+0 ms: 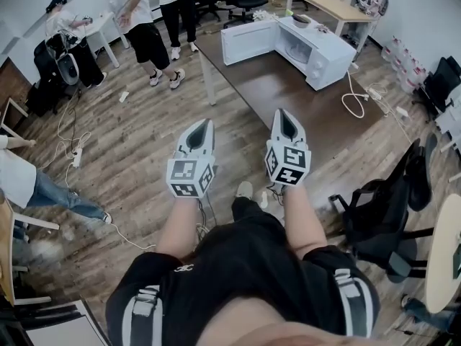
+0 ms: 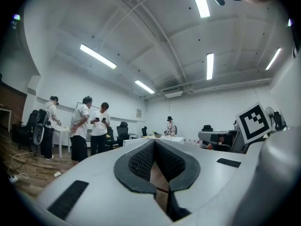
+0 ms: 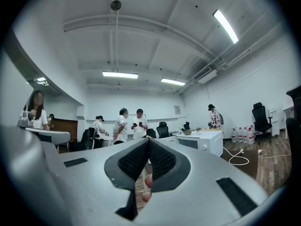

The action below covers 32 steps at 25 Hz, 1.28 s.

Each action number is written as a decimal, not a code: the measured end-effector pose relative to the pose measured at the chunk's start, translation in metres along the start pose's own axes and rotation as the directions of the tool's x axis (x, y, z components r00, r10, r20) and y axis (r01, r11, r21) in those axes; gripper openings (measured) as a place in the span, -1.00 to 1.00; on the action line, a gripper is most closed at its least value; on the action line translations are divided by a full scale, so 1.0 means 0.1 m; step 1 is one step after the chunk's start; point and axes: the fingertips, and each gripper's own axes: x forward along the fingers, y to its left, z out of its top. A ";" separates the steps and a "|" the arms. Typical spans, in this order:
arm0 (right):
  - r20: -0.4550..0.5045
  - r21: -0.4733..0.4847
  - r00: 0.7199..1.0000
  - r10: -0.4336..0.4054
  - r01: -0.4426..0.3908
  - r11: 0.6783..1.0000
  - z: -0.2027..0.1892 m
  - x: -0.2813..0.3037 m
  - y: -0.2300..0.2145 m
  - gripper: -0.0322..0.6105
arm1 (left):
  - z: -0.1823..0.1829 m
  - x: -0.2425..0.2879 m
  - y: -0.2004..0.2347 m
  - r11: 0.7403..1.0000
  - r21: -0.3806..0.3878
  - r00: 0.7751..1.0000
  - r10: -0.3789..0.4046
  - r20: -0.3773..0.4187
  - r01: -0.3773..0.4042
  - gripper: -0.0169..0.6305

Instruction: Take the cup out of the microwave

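The white microwave [image 1: 320,52] stands on the far end of a dark brown table [image 1: 288,92], with its door [image 1: 248,42] swung open to the left. I cannot make out a cup inside its cavity from here. A bowl [image 1: 301,20] rests on top of it. Both grippers are held out level in front of the person, short of the table's near edge. The left gripper [image 1: 205,127] has its jaws closed together with nothing between them [image 2: 154,142]. The right gripper [image 1: 283,115] is likewise shut and empty [image 3: 147,140]. The microwave [image 3: 207,142] shows small and distant in the right gripper view.
A white cable [image 1: 353,103] trails off the table's right side to the floor. A black office chair [image 1: 382,215] stands close on the right. Several people [image 1: 144,27] stand at the back left beside a white desk. Cords lie on the wooden floor [image 1: 79,150].
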 end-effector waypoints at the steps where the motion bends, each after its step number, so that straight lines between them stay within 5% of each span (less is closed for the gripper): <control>1: 0.001 0.002 1.000 -0.002 0.002 1.000 -0.02 0.08 -0.01 -0.89 | -0.01 0.05 0.05 1.000 0.003 1.000 0.000 0.002 0.000 -0.94; 14: 0.015 0.028 0.999 -0.031 0.031 0.999 -0.26 1.98 -0.19 -0.89 | -0.19 1.59 1.09 1.000 0.026 1.000 0.003 -0.004 -0.003 -0.94; 24: -0.011 0.036 0.993 -0.121 0.121 0.992 -0.37 3.60 -0.65 -0.89 | -0.22 3.32 1.73 0.996 0.007 0.996 -0.089 -0.026 0.089 -0.94; 32: -0.025 0.048 0.978 -0.207 0.209 0.977 -0.49 4.40 -1.19 -0.89 | -0.30 4.48 1.80 0.982 -0.001 0.981 -0.187 -0.042 0.187 -0.94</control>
